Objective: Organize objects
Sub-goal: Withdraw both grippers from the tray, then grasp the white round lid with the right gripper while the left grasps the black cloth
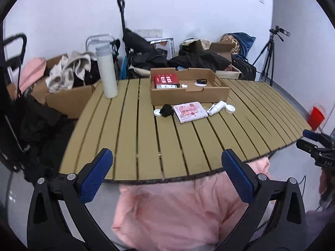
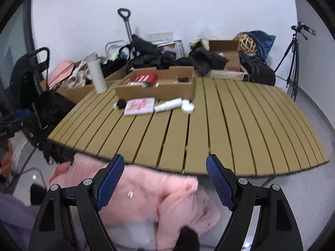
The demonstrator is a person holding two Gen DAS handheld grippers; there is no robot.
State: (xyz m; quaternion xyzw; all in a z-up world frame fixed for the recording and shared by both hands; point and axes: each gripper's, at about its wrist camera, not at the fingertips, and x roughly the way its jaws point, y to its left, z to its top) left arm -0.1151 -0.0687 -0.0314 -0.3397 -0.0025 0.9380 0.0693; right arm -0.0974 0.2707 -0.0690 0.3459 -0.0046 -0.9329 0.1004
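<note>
On the slatted tan table [image 1: 136, 138] stands a cardboard tray [image 1: 188, 96] holding a red box [image 1: 166, 79] and small items. In front of it lie a black object [image 1: 166, 110], a pink packet [image 1: 190, 112], a white bottle [image 1: 217, 106] on its side and a white lid [image 1: 230, 109]. A tall white flask [image 1: 106, 73] stands at the far left. My left gripper [image 1: 167, 167] is open and empty over the table's near edge. My right gripper [image 2: 165, 177] is also open and empty, above a pink garment [image 2: 157, 194] below the table edge.
Behind the table are cardboard boxes of clothes [image 1: 67, 77], black bags [image 1: 146, 54] and a trolley handle [image 1: 121, 4]. A camera tripod [image 1: 270, 58] stands at the back right, and a red container [image 1: 317, 115] sits on the floor by the right wall.
</note>
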